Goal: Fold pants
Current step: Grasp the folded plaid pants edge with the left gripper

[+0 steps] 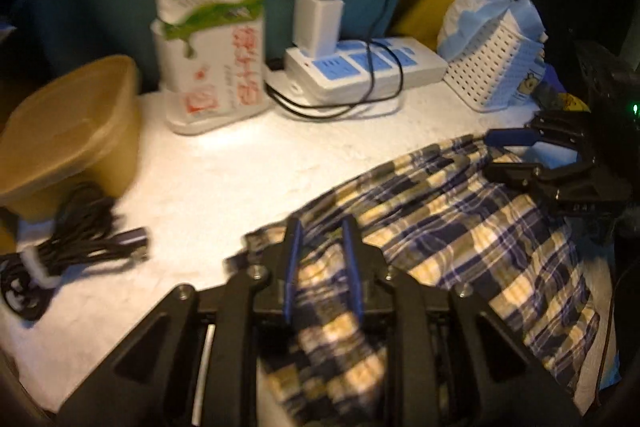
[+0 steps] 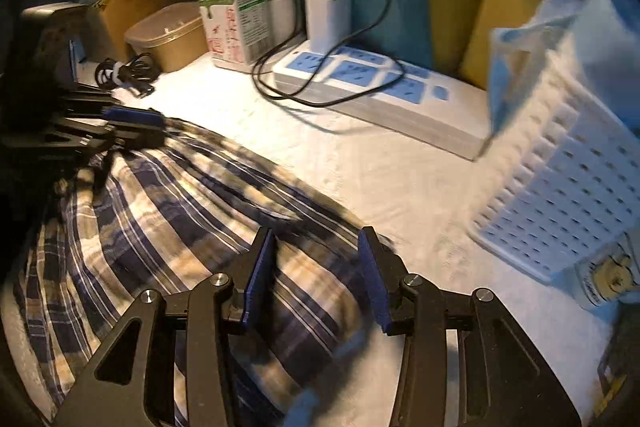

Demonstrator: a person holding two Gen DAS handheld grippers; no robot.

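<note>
The plaid pants [image 1: 460, 227], blue, yellow and white, lie bunched on the white table cover [image 1: 224, 179]. My left gripper [image 1: 322, 227] stands over their near left edge, its jaws a narrow gap apart with cloth bunched between them; whether they pinch it I cannot tell. My right gripper [image 2: 318, 239] is open over the pants [image 2: 180, 219] at their right edge, with cloth under its blue pads. It shows in the left wrist view at the far right [image 1: 496, 151]. The left gripper shows in the right wrist view [image 2: 148, 129] at the pants' far left.
Along the back wall stand a brown lidded tub [image 1: 68, 131], a milk carton [image 1: 212, 43], a power strip [image 1: 360, 71] with a white charger [image 1: 318, 21] and black cable, and a white perforated basket [image 1: 496, 67]. A bundled black cable [image 1: 76, 239] lies at left.
</note>
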